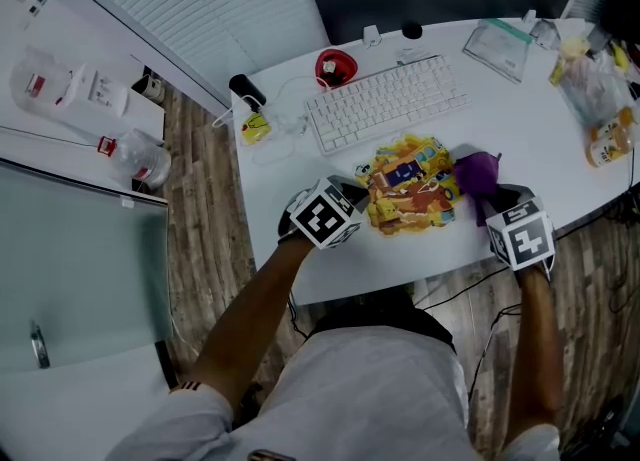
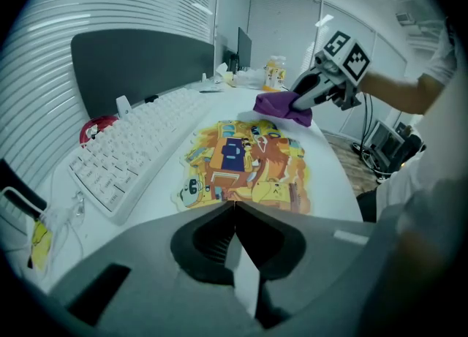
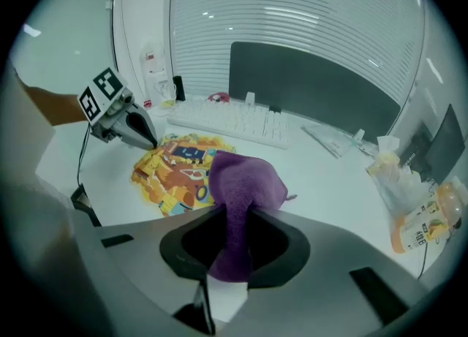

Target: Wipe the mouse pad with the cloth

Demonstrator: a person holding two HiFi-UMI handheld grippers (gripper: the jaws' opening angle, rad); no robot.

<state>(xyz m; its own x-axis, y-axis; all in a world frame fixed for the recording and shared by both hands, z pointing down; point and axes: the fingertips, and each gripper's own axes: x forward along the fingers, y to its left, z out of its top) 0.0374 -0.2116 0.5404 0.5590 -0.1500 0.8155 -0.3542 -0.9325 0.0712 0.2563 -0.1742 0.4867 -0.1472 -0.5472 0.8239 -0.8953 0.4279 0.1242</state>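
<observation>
A yellow and orange cartoon mouse pad lies flat on the white desk, just in front of the keyboard. My right gripper is shut on a purple cloth, which bunches out of its jaws at the pad's right edge. My left gripper is shut, and its tips rest at the pad's left edge with nothing seen between them. From there the cloth shows over the pad's far side, under the right gripper.
A white keyboard lies behind the pad. A red object, a cable and a yellow tag are at the back left. Plastic bags and a bottle crowd the right end. The desk's front edge runs close behind both grippers.
</observation>
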